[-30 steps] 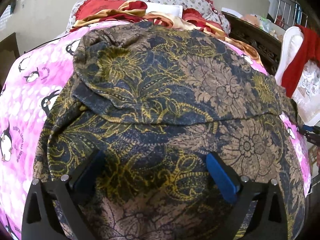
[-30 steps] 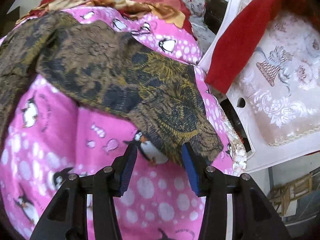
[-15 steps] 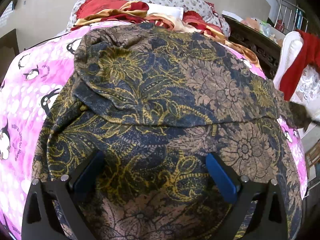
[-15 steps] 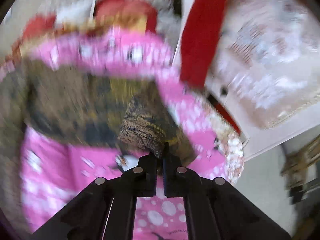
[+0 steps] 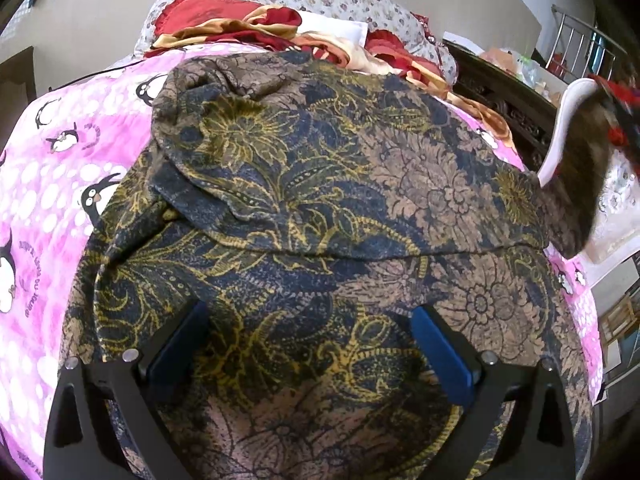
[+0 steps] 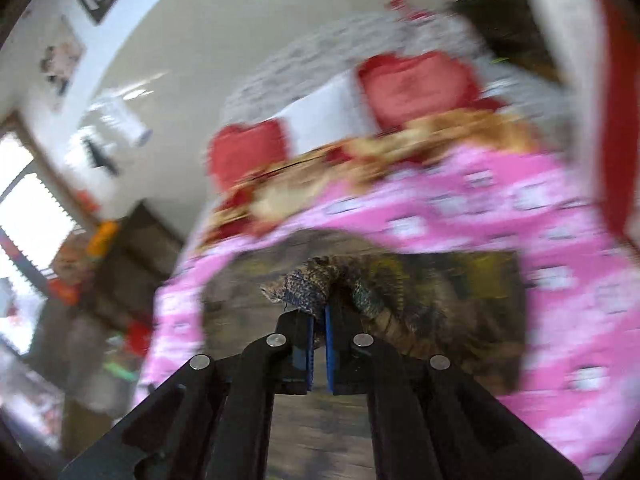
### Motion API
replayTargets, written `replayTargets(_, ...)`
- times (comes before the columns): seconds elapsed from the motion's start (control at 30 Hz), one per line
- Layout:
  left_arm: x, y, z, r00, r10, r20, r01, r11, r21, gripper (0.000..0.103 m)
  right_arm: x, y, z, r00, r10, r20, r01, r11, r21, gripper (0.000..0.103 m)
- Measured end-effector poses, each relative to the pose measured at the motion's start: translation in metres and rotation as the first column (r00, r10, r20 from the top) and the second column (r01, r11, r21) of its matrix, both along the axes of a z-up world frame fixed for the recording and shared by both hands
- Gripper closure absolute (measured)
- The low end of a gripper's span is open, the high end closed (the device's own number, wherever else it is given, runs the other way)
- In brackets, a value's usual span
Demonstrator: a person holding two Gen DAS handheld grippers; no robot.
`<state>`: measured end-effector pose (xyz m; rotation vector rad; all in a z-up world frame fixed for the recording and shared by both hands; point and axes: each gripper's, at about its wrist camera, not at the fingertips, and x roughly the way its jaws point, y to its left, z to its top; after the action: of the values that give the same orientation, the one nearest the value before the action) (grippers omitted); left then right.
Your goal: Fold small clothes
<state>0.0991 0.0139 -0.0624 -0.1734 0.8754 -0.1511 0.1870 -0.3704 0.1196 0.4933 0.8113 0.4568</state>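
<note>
A dark blue, brown and gold floral garment [image 5: 320, 208] lies spread on a pink penguin blanket [image 5: 60, 168]. My left gripper [image 5: 308, 340] is open, its blue pads resting low over the garment's near part. My right gripper [image 6: 318, 320] is shut on a corner of the garment [image 6: 308, 288] and holds it lifted; that raised corner shows blurred at the right in the left wrist view [image 5: 580, 184]. The right wrist view is heavily blurred.
Red, gold and floral pillows and bedding [image 5: 248, 24] are piled at the bed's far end. A white chair with red cloth [image 5: 600, 120] stands beside the bed on the right. A dark wooden cabinet [image 5: 500, 84] is behind it.
My right gripper closed on the garment's corner, then lifted and swung it up and over toward the left. My left gripper stayed open and still over the garment.
</note>
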Motion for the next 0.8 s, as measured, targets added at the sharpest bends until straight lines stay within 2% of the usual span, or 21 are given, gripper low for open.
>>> replayTargets(0.07,0.0,0.001,0.0,1.0,0.0,0.001,0.0,1.0,-0.008,0.0,0.007,0.064,-0.011,0.998,0.065,-0.014,-0.064,0.996,0.058,0.103)
replayTargets(0.13,0.0,0.002,0.0,1.0,0.001,0.003,-0.001,1.0,-0.019,0.0,0.014,0.112,-0.026,0.993,0.112,-0.024,-0.111,0.993,0.044,0.103)
replayTargets(0.2,0.0,0.003,0.0,1.0,0.001,0.005,-0.001,1.0,-0.03,0.0,0.025,0.155,-0.055,0.991,0.11,-0.08,-0.112,0.993,-0.03,0.103)
replayTargets(0.3,-0.001,0.004,0.0,1.0,0.003,0.007,-0.003,0.999,-0.042,0.0,0.034,0.187,-0.106,0.978,0.054,-0.202,-0.088,0.983,-0.162,0.097)
replayTargets(0.37,-0.001,0.004,0.0,1.0,0.003,0.006,-0.003,0.999,-0.042,0.0,0.026,0.194,-0.127,0.967,0.068,-0.245,-0.119,0.973,-0.198,0.097)
replayTargets(0.4,-0.001,0.003,0.0,1.0,0.003,0.006,-0.003,0.999,-0.039,0.0,0.018,0.194,-0.128,0.971,0.08,-0.225,-0.13,0.967,-0.218,0.096)
replayTargets(0.43,-0.002,0.003,0.001,1.0,0.003,0.005,-0.003,0.999,-0.036,0.0,0.008,0.193,-0.125,0.978,0.089,-0.19,-0.134,0.962,-0.239,0.095)
replayTargets(0.53,-0.002,0.003,0.005,1.0,-0.014,0.009,0.015,0.999,-0.038,0.001,-0.03,0.186,-0.113,0.992,0.109,-0.055,-0.122,0.927,-0.354,0.079)
replayTargets(0.63,-0.003,0.005,0.021,0.998,-0.035,0.046,0.04,0.994,-0.104,0.001,-0.065,0.175,-0.112,0.988,0.147,0.051,-0.107,0.878,-0.467,0.073)
replayTargets(0.7,0.004,0.004,0.038,0.996,-0.047,0.081,0.058,0.988,-0.141,0.001,-0.076,0.164,-0.126,0.986,0.161,0.051,-0.112,0.849,-0.517,0.071)
replayTargets(0.77,0.016,-0.001,0.05,0.992,-0.07,0.106,0.086,0.983,-0.162,0.001,-0.079,0.154,-0.147,0.989,0.15,0.014,-0.116,0.816,-0.567,0.071)
replayTargets(0.8,0.027,-0.006,0.056,0.988,-0.095,0.12,0.116,0.977,-0.177,0.001,-0.079,0.148,-0.153,0.991,0.137,-0.009,-0.118,0.817,-0.564,0.071)
